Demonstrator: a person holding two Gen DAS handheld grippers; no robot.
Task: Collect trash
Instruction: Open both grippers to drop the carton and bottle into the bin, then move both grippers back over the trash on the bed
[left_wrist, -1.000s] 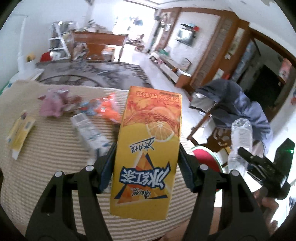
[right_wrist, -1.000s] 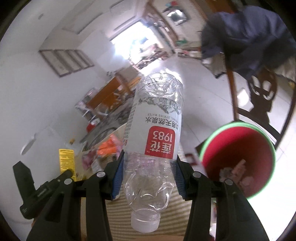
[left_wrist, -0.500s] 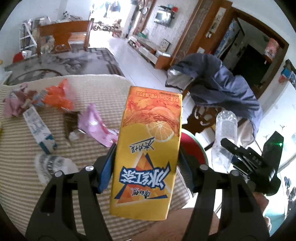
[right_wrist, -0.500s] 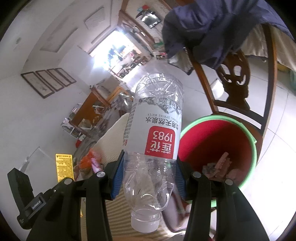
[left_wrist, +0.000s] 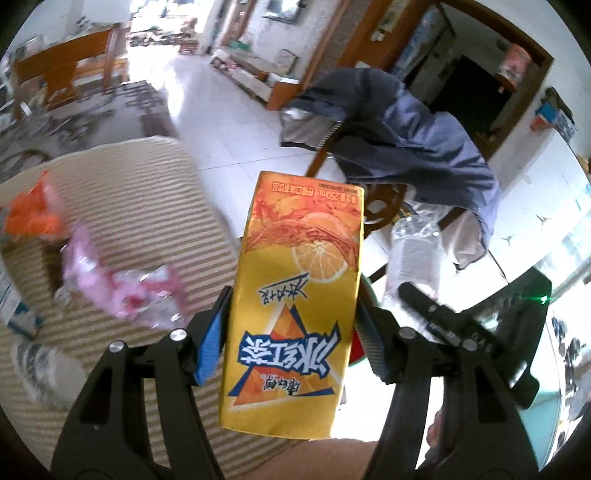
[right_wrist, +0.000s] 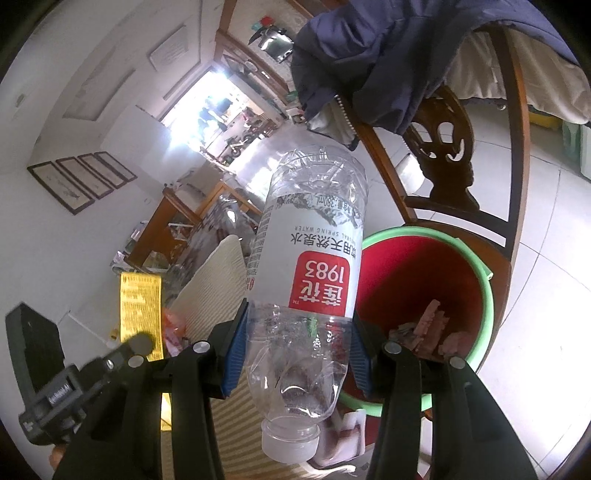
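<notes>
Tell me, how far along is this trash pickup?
Some scraps already lie in the red bin. In hand: the left gripper clamps a yellow tea carton, the right gripper a crushed water bottle, neither dropped in yet. Left: the pink wrapper and orange wrapper on the striped table.

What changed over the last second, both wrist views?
Both hand-held grippers swung from the striped tabletop toward the red bucket with green rim, now larger and nearer in the right view. Unchanged: left hand-held gripper clamps the yellow-orange drink carton, right the clear plastic water bottle.
</notes>
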